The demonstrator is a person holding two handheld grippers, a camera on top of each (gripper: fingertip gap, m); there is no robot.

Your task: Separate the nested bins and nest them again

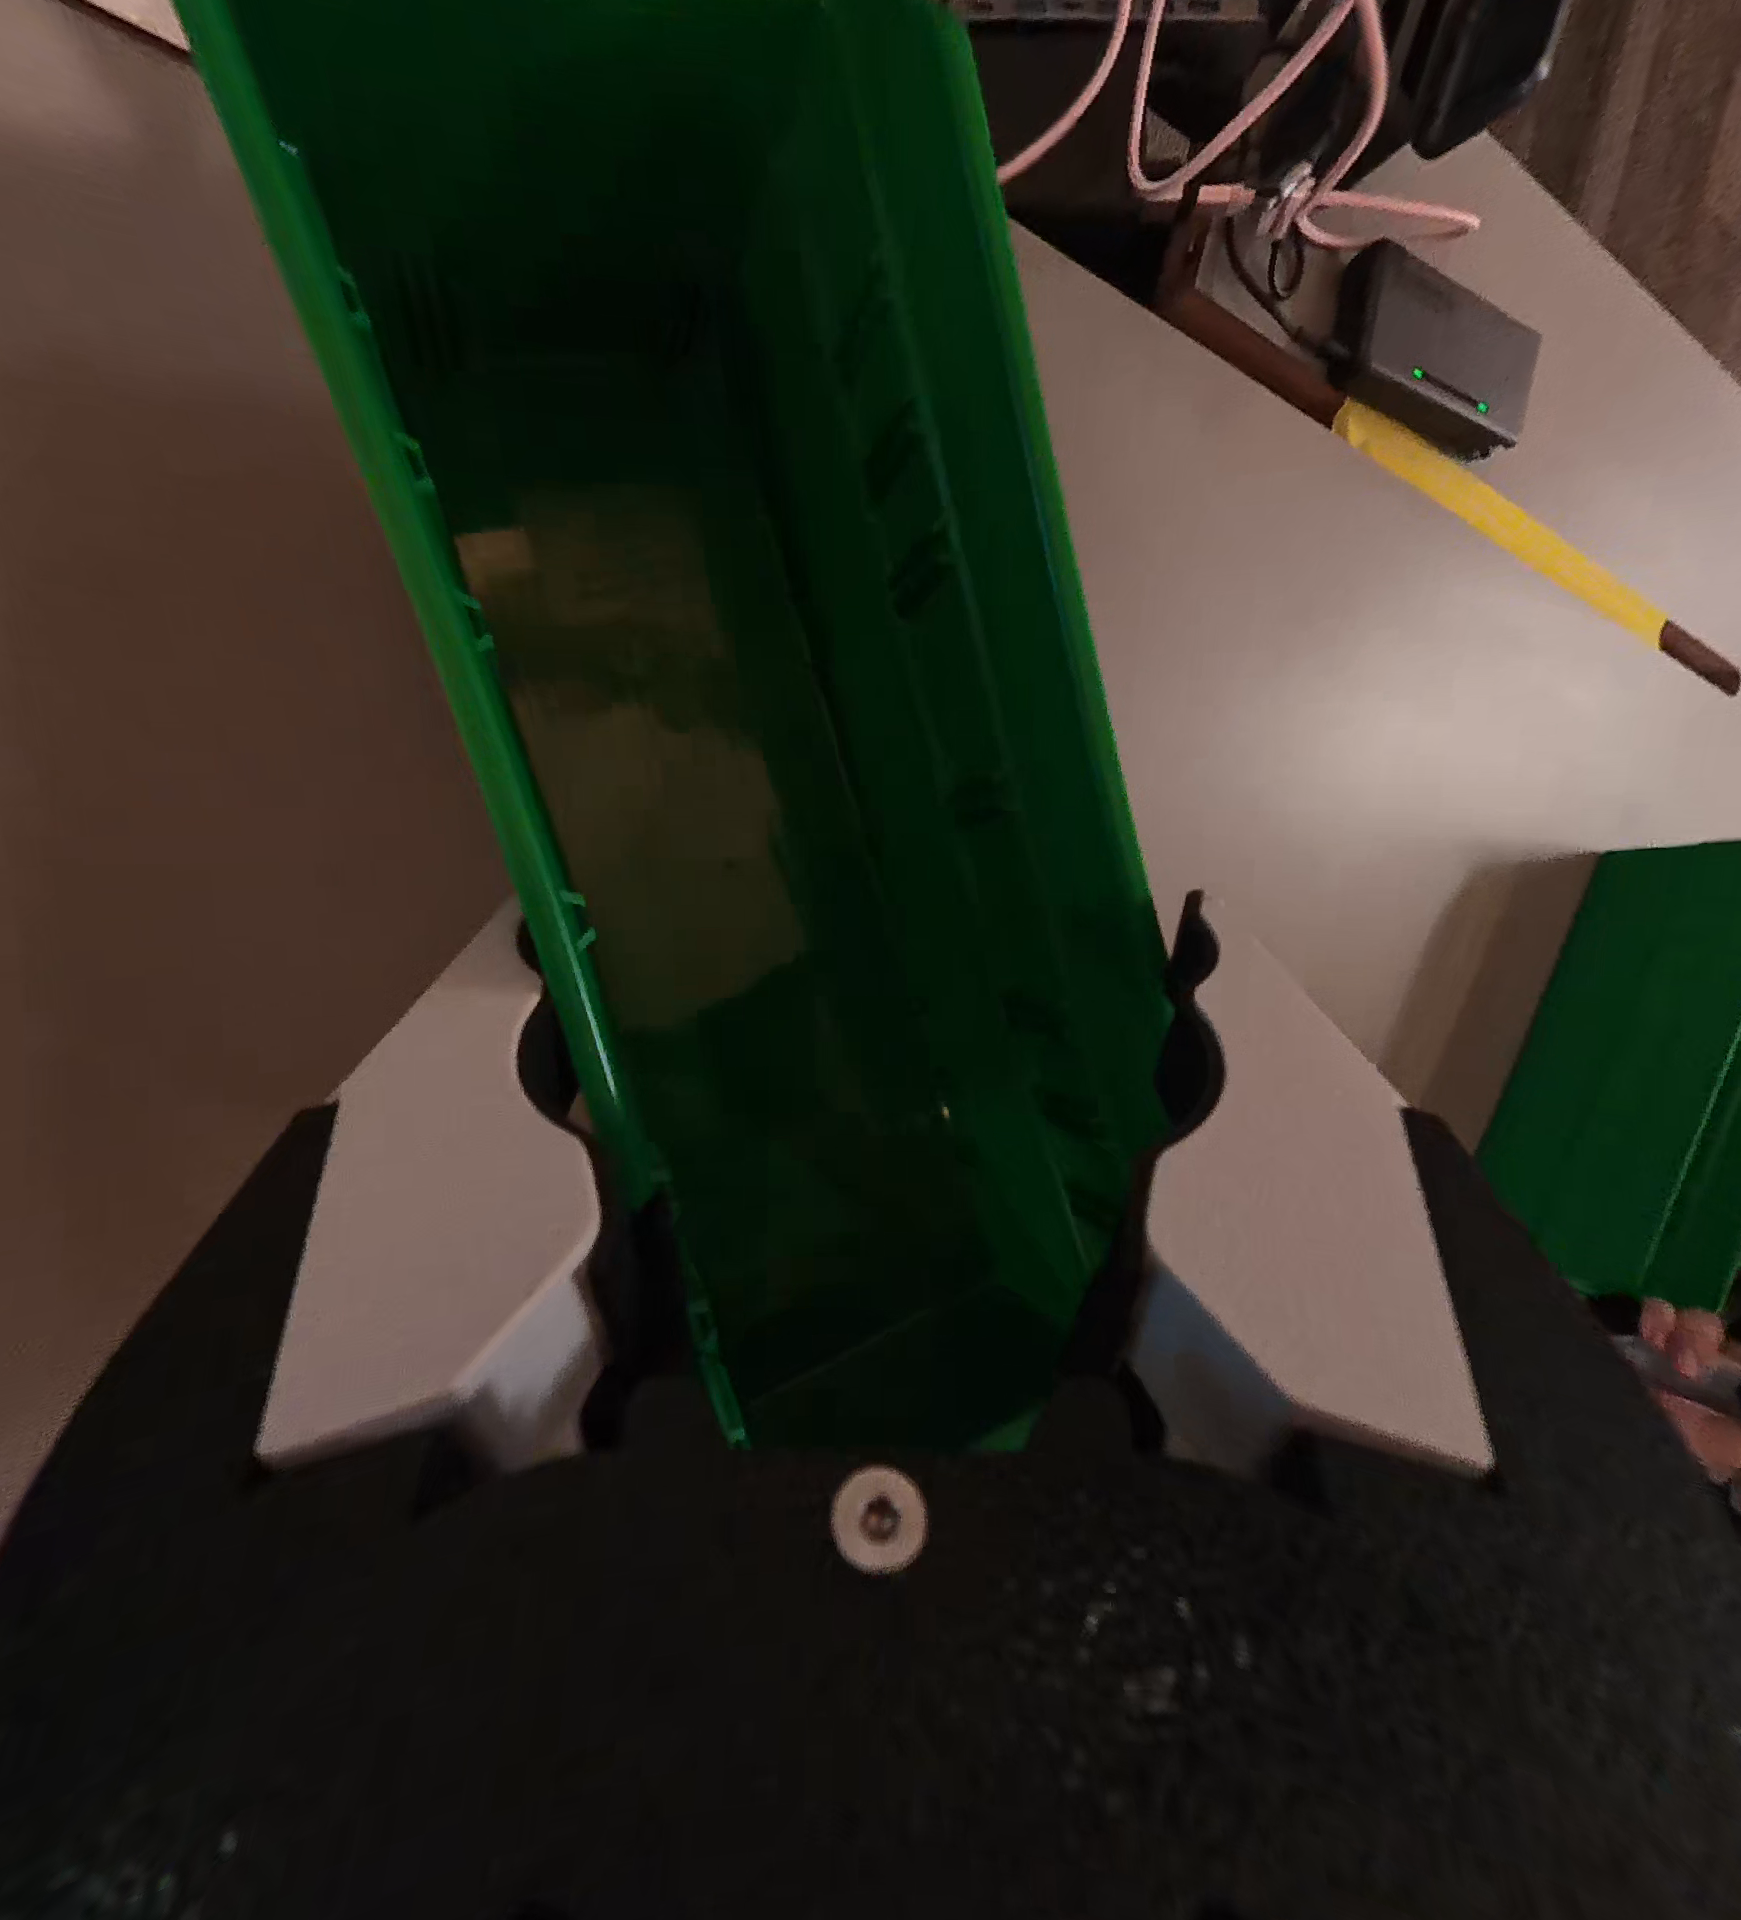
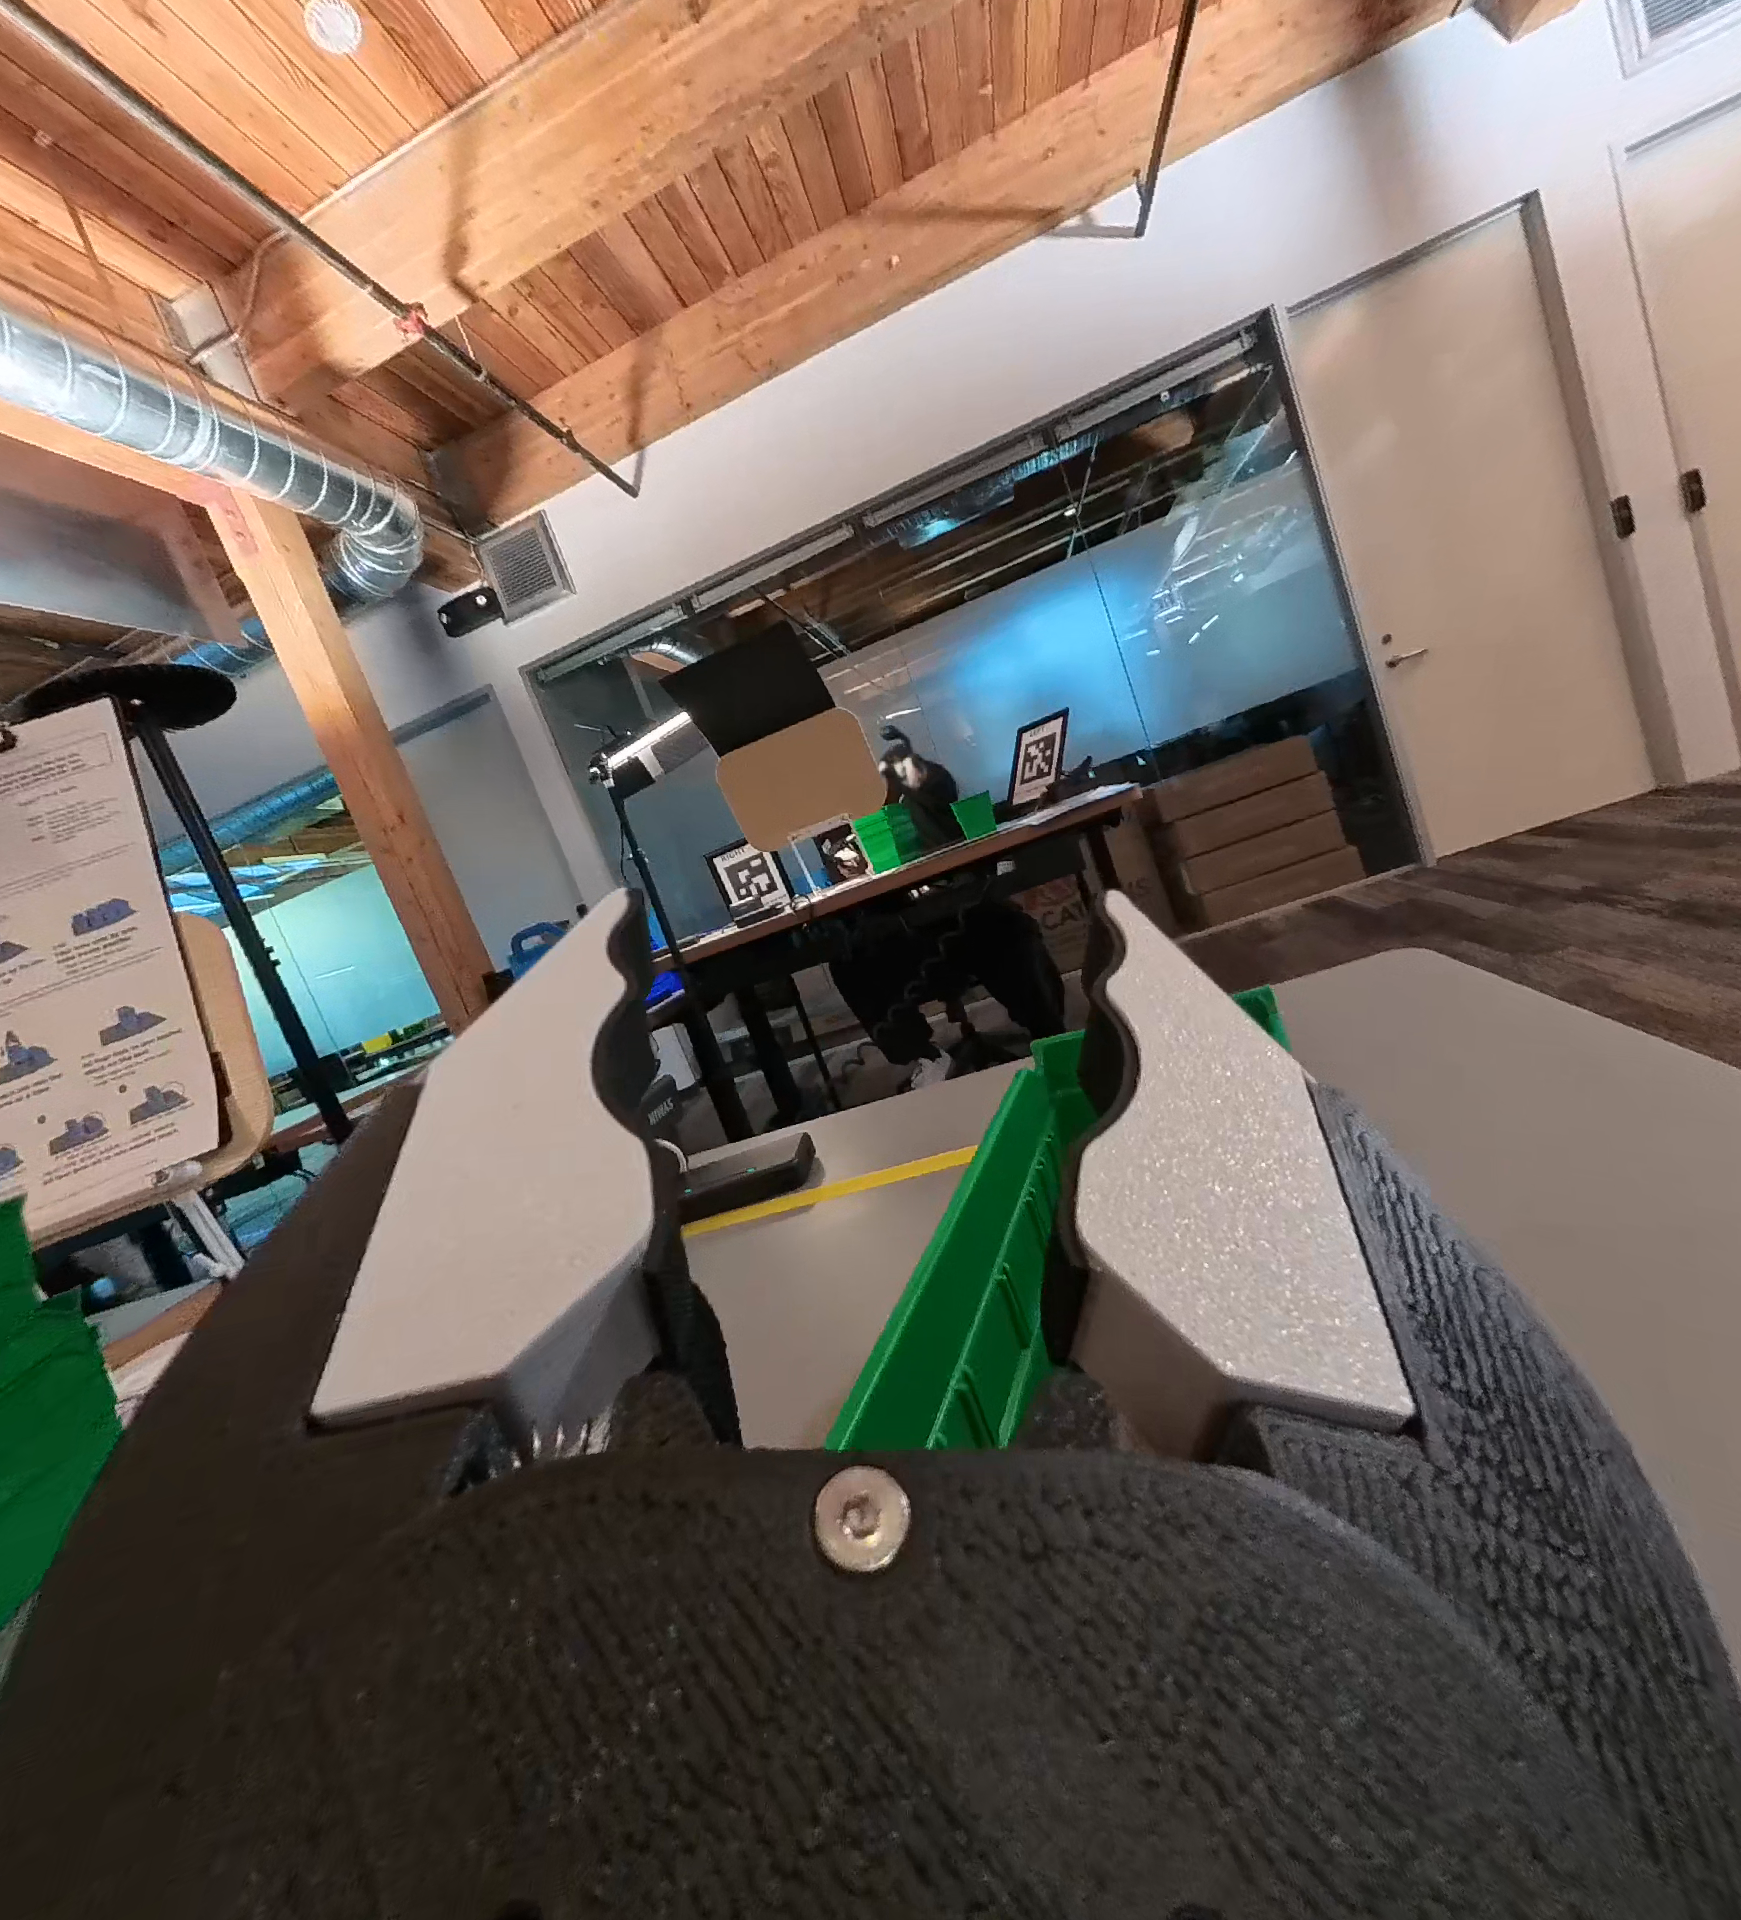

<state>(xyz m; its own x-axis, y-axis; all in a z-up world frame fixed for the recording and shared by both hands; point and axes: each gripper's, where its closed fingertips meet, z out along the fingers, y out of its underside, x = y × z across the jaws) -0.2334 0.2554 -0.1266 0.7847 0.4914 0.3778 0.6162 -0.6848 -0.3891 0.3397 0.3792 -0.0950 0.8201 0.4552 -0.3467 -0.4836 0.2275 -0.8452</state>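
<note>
While the left gripper (image 1: 866, 1101) squeezes one green bin (image 1: 720, 644) in the air, the right gripper (image 2: 866, 1049) sits apart over the other bin (image 2: 991, 1288) on the table (image 2: 1572, 1195); line them up, then slide gently.

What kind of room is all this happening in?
Probably an open-plan office or lab workspace: a timber ceiling with an exposed metal duct, a glass-walled room, stacked cardboard boxes, and printed square marker signs on a long table.
</note>
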